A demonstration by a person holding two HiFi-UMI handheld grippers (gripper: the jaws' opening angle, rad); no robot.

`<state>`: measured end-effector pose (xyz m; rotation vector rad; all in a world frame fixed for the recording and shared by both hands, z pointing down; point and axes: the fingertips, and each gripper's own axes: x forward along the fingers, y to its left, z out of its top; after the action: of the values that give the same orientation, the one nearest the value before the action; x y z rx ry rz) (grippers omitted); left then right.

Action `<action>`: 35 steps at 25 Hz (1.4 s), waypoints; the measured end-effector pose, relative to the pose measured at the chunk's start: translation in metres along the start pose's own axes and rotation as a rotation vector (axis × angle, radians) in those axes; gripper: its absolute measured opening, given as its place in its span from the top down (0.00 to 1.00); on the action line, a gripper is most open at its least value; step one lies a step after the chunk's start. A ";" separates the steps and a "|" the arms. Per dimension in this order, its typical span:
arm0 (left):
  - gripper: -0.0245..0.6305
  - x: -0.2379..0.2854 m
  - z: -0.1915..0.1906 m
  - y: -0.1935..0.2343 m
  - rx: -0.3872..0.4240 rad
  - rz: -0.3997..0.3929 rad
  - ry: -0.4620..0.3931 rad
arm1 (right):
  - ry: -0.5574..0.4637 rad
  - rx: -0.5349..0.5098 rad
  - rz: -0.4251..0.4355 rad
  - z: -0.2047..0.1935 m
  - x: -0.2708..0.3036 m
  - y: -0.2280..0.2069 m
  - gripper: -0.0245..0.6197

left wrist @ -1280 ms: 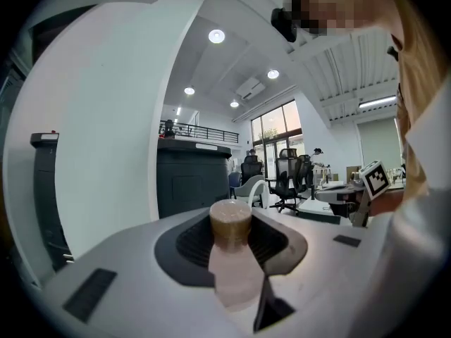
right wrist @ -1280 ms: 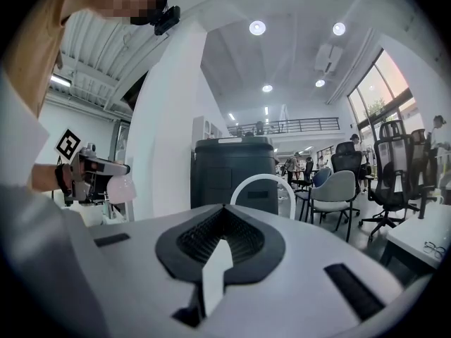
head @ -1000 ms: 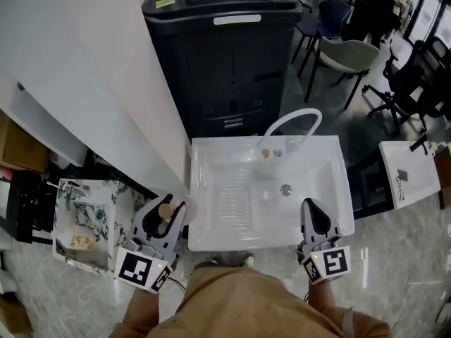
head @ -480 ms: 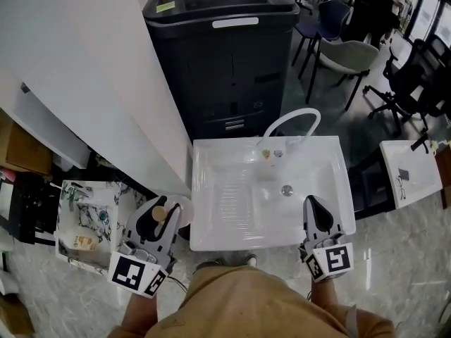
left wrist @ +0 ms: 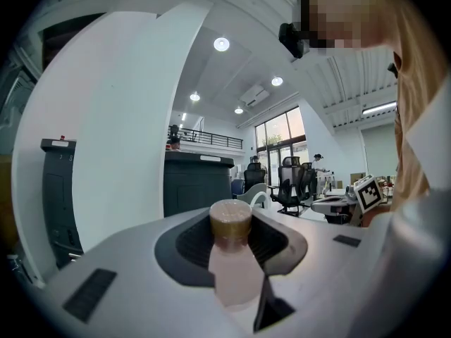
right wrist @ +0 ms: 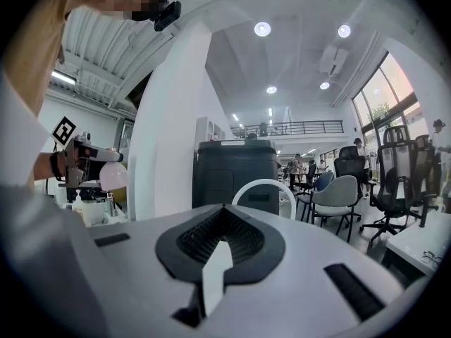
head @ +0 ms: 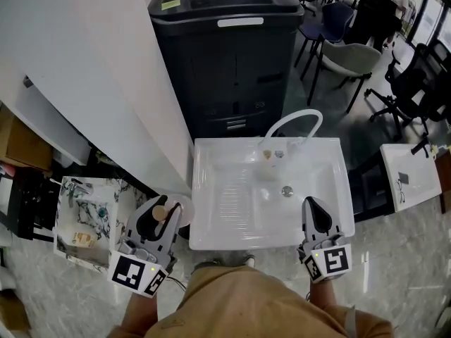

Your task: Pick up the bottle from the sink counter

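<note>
A small pale bottle (head: 181, 214) with a brown cap (head: 162, 213) sits between the jaws of my left gripper (head: 168, 207), which is shut on it just left of the white sink's (head: 203, 153) front left corner, above the floor. In the left gripper view the bottle (left wrist: 235, 267) stands upright between the dark pads, cap (left wrist: 230, 222) on top. My right gripper (head: 314, 204) is at the sink's front right corner, shut with nothing in it. The right gripper view shows its pads (right wrist: 190, 241) meeting, and the pale bottle (right wrist: 113, 176) far off at the left.
A curved white faucet (head: 294, 120) rises at the back of the sink. Behind it stands a tall black bin (head: 225, 55). A white wall panel (head: 91, 83) runs along the left, with a marbled tray (head: 84, 217) of items on the floor. Office chairs (head: 352, 55) stand at the back right.
My left gripper, still holding the bottle, has drifted slightly left, away from the sink's corner. The right gripper has stayed put.
</note>
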<state>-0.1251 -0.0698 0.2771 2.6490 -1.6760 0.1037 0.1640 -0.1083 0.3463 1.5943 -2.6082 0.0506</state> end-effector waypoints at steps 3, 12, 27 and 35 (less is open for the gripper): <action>0.78 -0.001 -0.003 0.001 -0.004 0.001 0.007 | 0.007 -0.001 0.000 -0.002 -0.001 0.001 0.95; 0.78 0.000 -0.004 0.001 -0.001 -0.008 0.001 | 0.013 -0.018 -0.001 -0.004 -0.001 0.005 0.96; 0.78 -0.007 -0.008 0.002 -0.010 0.002 0.000 | 0.005 -0.027 0.012 -0.004 0.000 0.013 0.96; 0.78 -0.007 -0.006 -0.001 -0.008 -0.007 -0.008 | 0.002 -0.025 0.003 -0.004 -0.004 0.011 0.96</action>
<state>-0.1274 -0.0632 0.2823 2.6522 -1.6662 0.0868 0.1560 -0.0991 0.3505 1.5812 -2.5995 0.0194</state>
